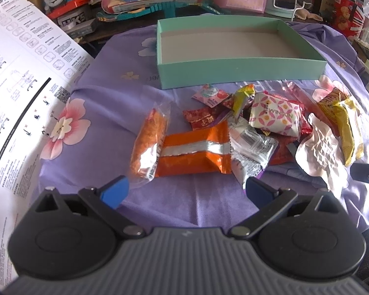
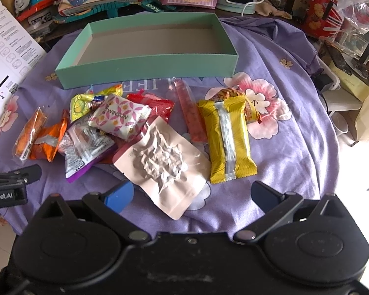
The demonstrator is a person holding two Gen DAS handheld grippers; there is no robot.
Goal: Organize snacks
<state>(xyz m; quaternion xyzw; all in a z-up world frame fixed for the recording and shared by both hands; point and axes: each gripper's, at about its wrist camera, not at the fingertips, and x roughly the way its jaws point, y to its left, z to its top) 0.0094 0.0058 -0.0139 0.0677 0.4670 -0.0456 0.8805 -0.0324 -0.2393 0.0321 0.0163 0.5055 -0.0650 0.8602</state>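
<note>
Both grippers hang low over the purple cloth [image 2: 283, 147] with their jaws wide apart and holding nothing: the left gripper [image 1: 185, 191] is just in front of the orange pack [image 1: 194, 152], and the right gripper [image 2: 192, 196] is just in front of the flat pale pouch [image 2: 162, 162], beside the yellow pack [image 2: 227, 145]. All the snacks lie in a loose pile on the cloth, near the green box [image 2: 145, 68], which looks empty, though its near wall hides a bit of the floor. These packs look light, crinkly and slippery, so I think it is best to pinch one by a flat sealed end, not the puffy middle, which could squash.
</note>
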